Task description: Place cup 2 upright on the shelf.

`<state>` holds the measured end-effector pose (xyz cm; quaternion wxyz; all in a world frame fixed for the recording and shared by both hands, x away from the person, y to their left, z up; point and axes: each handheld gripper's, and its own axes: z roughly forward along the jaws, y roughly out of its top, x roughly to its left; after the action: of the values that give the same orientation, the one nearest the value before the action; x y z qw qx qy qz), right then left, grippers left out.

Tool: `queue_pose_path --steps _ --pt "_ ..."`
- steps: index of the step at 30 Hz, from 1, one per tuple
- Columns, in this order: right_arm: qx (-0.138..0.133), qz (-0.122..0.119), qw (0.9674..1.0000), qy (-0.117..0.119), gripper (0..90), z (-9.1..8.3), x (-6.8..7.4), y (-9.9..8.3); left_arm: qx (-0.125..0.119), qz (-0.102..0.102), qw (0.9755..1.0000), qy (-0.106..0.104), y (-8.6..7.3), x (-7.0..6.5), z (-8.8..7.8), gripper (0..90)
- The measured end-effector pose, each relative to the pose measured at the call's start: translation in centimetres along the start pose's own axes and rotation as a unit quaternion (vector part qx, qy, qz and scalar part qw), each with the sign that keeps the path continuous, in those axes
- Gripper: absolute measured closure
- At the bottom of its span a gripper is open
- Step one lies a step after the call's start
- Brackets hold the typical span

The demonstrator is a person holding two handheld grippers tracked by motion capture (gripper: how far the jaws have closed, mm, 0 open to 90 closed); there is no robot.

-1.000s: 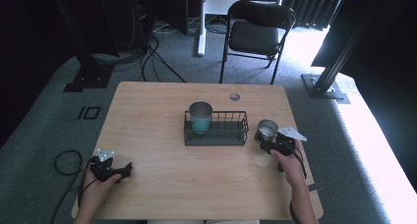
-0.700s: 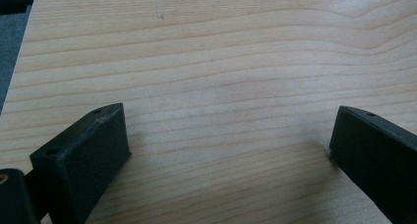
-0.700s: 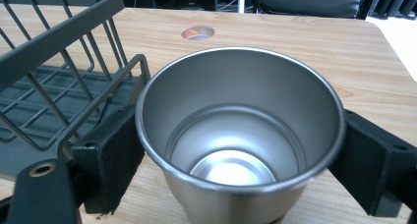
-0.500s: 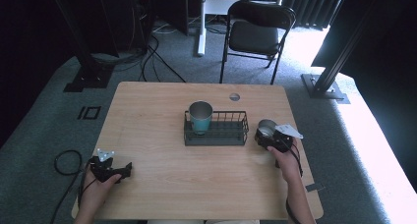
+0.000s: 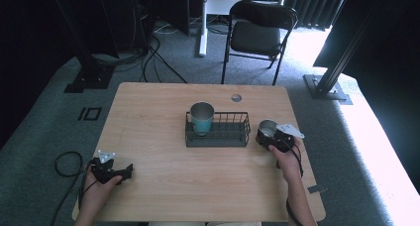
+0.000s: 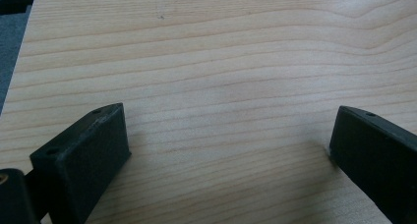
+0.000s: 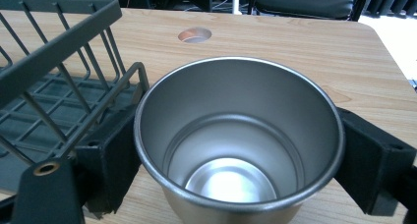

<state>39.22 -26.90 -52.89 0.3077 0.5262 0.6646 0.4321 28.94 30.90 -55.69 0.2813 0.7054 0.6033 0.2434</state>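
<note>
Right gripper (image 7: 236,155) pinches the steel cup (image 7: 238,135) w/ wire basket (image 7: 59,62) just beside one jaw, so lifting could snag the rim; left gripper (image 6: 226,150) spread, idle.

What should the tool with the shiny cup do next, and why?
Probably lift the steel cup a little and carry it over the wire basket. The right tool has its jaws on both sides of the cup, right beside the basket's end. A teal cup already stands in the basket's left part, and the right part looks free. The left tool rests open on the table.
</note>
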Motion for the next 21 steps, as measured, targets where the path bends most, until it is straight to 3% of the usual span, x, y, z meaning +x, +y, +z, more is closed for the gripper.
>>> queue_pose_path --steps 9,21 --pt "0.006 -0.007 1.0 -0.004 14.0 -0.5 -0.1 0.7 0.0 0.0 1.0 0.0 0.0 0.0 0.0 2.2" --pt "-0.002 0.004 1.0 0.001 14.1 -1.8 -0.3 2.4 0.0 0.0 1.0 0.0 0.0 0.0 0.0 2.2"
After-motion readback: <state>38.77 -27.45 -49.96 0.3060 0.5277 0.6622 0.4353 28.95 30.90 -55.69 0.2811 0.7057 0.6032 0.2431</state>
